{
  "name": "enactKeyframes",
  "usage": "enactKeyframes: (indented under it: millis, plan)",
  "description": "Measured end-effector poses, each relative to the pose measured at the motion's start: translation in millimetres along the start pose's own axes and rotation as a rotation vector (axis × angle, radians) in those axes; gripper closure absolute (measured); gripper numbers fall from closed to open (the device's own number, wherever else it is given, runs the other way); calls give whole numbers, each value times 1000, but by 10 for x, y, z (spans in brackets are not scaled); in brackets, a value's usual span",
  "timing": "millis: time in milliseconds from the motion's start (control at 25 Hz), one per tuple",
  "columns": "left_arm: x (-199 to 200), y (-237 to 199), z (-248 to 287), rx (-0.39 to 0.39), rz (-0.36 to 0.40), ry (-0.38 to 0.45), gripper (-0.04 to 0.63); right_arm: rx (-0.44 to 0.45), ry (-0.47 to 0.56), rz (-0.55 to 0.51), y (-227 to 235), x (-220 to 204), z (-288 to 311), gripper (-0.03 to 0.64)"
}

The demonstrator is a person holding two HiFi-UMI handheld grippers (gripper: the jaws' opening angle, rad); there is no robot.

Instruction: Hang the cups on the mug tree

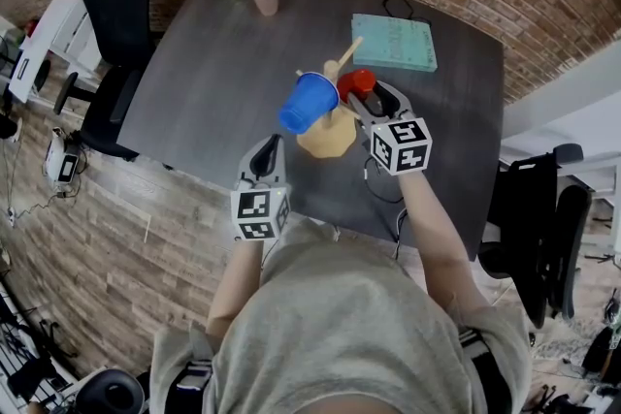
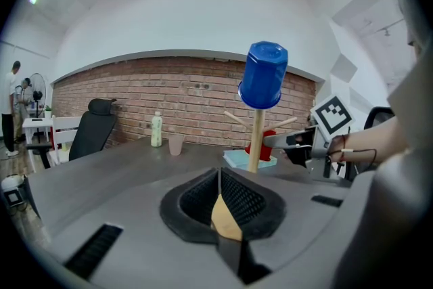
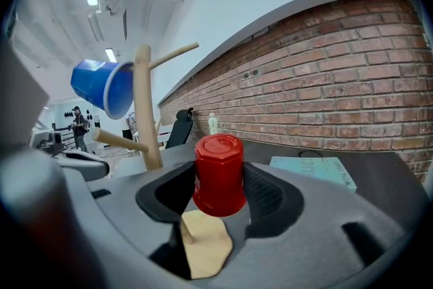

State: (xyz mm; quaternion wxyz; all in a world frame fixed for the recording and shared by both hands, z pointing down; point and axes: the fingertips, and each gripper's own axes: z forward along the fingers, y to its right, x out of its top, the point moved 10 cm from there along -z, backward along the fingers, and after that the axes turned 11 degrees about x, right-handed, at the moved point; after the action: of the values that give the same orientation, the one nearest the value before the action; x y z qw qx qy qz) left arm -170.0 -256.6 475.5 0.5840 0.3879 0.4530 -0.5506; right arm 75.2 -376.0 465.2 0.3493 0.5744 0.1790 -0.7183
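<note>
Right gripper (image 3: 220,194) clamps the red cup (image 3: 220,166) upside down, just beside the mug tree (image 1: 333,133), I guess so its mouth clears a free peg. Blue cup (image 1: 308,103) hangs on the tree. Left gripper (image 2: 220,196) is closed and empty, parked short of the tree.

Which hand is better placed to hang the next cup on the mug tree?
Right. The right tongs grip the red cup beside the mug tree, which has free pegs. The left tongs are shut, empty and farther back.
</note>
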Motion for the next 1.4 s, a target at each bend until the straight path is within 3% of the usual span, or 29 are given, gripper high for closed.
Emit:
enactKeyframes:
  millis: [640,1040,1200,1400]
  plan:
    - [4,1,25,-4,-2,-5,580,-13,-44,14,28,-99,73,370]
    - [-34,182,-100,-27,-3,10,580,-43,-14,14,-125,-177,-289,371]
    - [-61,304,-241,-29,4,20,580,-47,-9,16,-288,-287,-529,392]
    - [-124,458,-517,-38,-2,31,580,-45,4,13,-551,-409,-878,468]
